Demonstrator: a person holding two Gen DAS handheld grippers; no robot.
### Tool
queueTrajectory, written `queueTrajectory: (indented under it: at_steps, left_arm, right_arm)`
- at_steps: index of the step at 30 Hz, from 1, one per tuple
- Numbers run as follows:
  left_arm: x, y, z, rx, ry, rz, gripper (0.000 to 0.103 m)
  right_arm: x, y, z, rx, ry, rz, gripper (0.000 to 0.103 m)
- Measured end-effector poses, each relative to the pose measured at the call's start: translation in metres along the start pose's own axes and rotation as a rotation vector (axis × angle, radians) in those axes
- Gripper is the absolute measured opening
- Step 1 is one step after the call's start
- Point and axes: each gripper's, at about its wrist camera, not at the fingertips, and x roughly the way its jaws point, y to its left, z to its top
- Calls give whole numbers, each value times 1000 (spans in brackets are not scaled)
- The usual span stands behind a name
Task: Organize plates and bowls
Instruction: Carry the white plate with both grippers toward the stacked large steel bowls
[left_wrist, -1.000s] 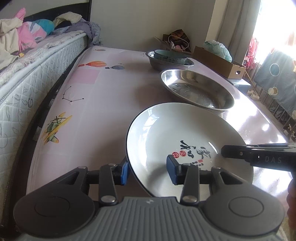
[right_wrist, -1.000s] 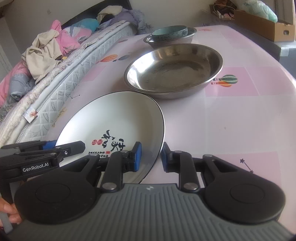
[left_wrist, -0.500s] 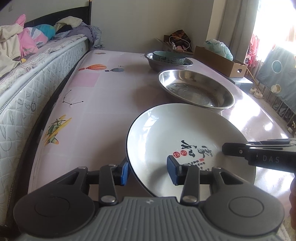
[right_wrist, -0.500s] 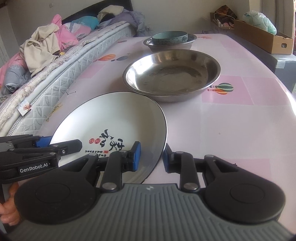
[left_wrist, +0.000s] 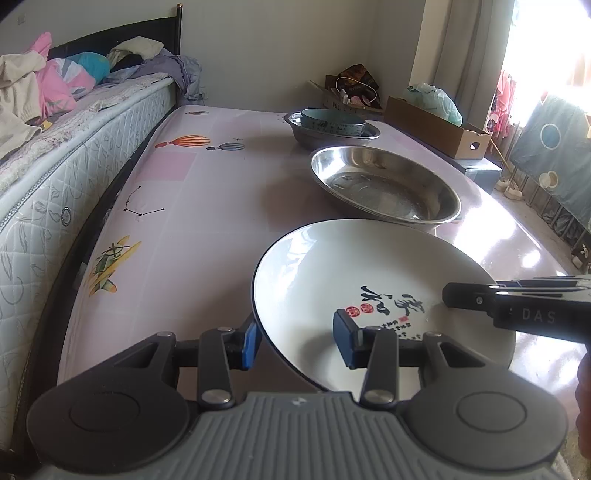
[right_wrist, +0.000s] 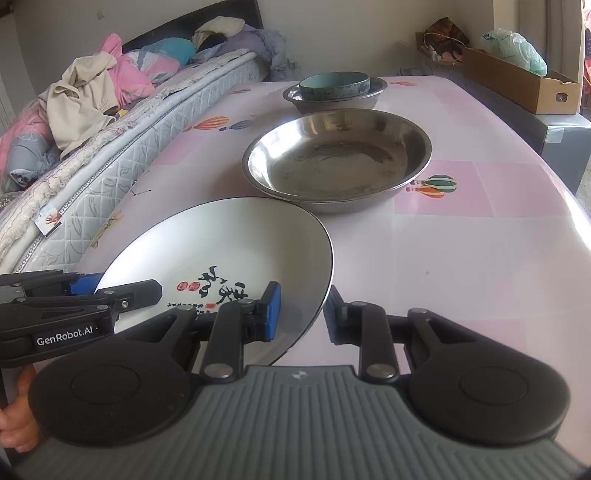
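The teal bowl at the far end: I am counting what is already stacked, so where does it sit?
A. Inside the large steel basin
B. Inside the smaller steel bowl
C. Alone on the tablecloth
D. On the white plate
B: the teal bowl is nested in the smaller steel bowl, behind the large steel basin, which holds nothing.

Each gripper is a matte black tool built on a grey ribbed housing flanked by two round black discs, from which angular black linkage arms with silver pivot screws run forward. The left gripper (left_wrist: 295, 341) ends in blue pads and carries white "GenRobot.AI" lettering on its side. The right gripper (right_wrist: 301, 314) has the same blue-padded fingers, and its side reads "DAS" in pale letters.
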Motion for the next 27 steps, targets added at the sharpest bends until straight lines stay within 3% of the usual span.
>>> queueTrajectory:
  at_steps: [27]
  left_arm:
    - [-15,4,-3,-14,-27,2,43]
  right_arm:
    - [-11,7,-1,-44,-29,-6,24]
